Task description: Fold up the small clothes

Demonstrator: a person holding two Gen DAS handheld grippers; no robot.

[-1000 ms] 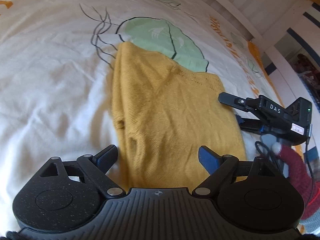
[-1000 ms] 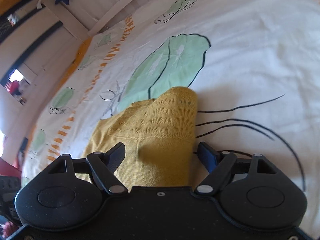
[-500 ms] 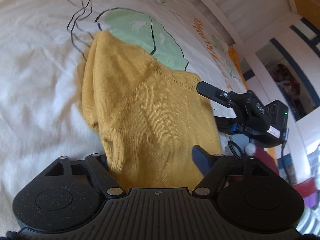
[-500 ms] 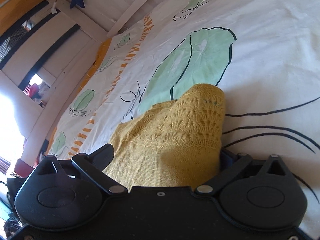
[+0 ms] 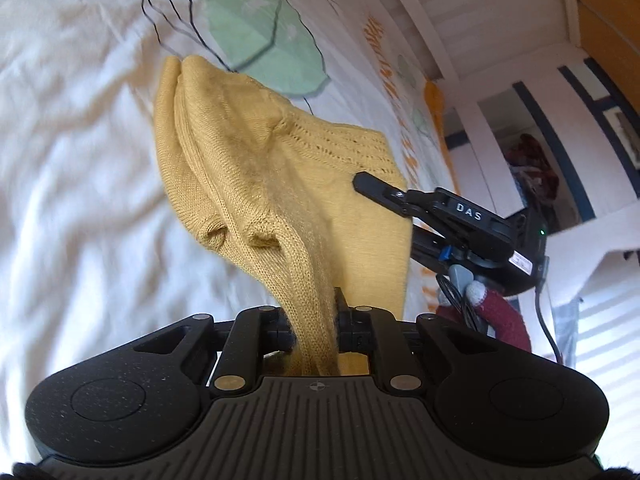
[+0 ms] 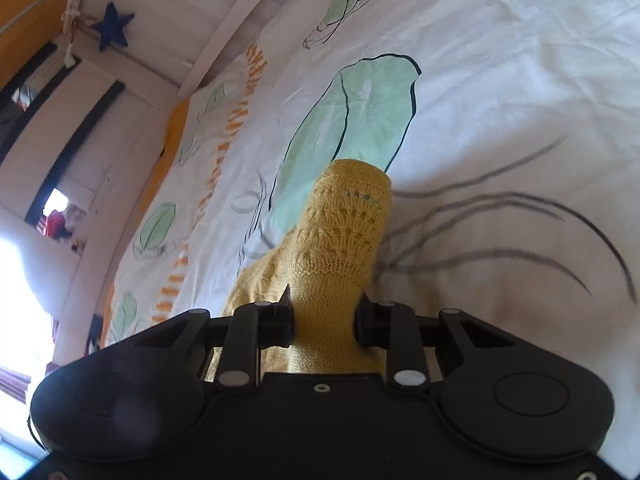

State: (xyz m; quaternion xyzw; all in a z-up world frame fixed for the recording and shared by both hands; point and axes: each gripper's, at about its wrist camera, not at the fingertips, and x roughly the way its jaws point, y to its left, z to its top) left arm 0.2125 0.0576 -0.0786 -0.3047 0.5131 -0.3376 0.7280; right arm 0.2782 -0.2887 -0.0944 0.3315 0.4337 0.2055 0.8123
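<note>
A yellow knit garment (image 5: 260, 160) hangs bunched over the white printed bedcover (image 5: 80, 160), pulled up at two edges. My left gripper (image 5: 316, 320) has a twisted fold of it between its jaws, which are closing and pinching the cloth. In the left wrist view my right gripper (image 5: 384, 210) grips the garment's right edge, its lower finger hidden behind the cloth. In the right wrist view, my right gripper (image 6: 325, 318) is closing on a thick roll of the garment (image 6: 344, 232), whose lace-patterned end pokes forward above the bed.
The bedcover (image 6: 500, 120) carries green leaf prints (image 6: 352, 120) and black lines. A white slatted bed rail (image 5: 420, 20) runs along the far side. A hand in a red knit sleeve (image 5: 504, 320) holds the right gripper. A blue star (image 6: 114, 28) hangs on the wall.
Both grippers went from wide open around the flat garment to pinched on it. The garment has come up off the bed and bunched into folds. The left view swung toward the rail.
</note>
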